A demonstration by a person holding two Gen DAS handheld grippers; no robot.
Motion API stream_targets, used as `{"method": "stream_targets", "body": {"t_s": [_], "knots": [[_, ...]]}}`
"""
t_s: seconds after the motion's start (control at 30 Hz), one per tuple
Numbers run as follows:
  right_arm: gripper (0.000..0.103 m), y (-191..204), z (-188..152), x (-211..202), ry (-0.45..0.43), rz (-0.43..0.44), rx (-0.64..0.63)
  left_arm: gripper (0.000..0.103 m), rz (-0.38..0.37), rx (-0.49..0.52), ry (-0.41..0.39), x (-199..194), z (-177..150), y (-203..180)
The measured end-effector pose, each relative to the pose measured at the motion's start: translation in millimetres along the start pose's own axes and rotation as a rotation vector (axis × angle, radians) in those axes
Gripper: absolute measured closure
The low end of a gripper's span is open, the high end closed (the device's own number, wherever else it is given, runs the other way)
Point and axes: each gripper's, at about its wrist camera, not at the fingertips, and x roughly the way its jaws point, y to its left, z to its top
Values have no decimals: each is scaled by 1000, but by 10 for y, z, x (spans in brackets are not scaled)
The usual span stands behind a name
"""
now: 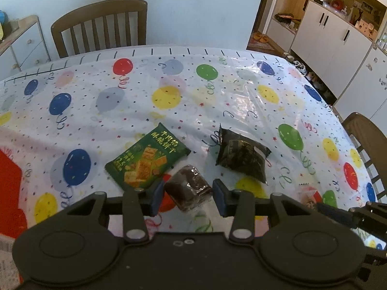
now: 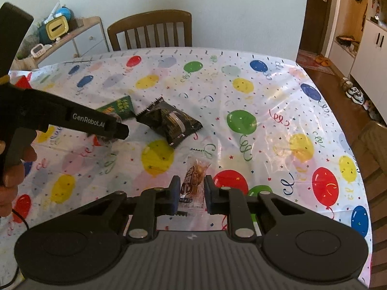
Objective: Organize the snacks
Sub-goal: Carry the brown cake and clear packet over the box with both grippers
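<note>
A brown cake in clear wrap (image 1: 187, 191) sits between the blue pads of my left gripper (image 1: 188, 198), which touch it on both sides just above the table. Beyond it lie a green cracker packet (image 1: 147, 162) and a black foil packet (image 1: 241, 157). In the right wrist view, my right gripper (image 2: 192, 194) is shut on a small clear-wrapped brown snack (image 2: 193, 181) that lies lengthwise between its fingers. The left gripper (image 2: 121, 130) reaches in from the left, held by a hand (image 2: 12, 169), near the black packet (image 2: 171, 123) and the green packet (image 2: 121, 106).
A balloon-print plastic cloth (image 1: 217, 96) covers the table. Wooden chairs stand at the far side (image 1: 101, 26) and the right edge (image 1: 365, 140). A red object (image 1: 9, 181) lies at the table's left. A dresser (image 2: 79, 41) is behind on the left; white cabinets (image 1: 338, 36) stand to the right.
</note>
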Motion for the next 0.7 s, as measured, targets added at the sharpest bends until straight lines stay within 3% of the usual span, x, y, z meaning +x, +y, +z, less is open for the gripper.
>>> {"method": "stream_targets", "body": {"t_s": [0.7], "knots": [[83,643,217,-908,-81,132,-85,62,-12,-36,-62,-1087,-337,443]]}}
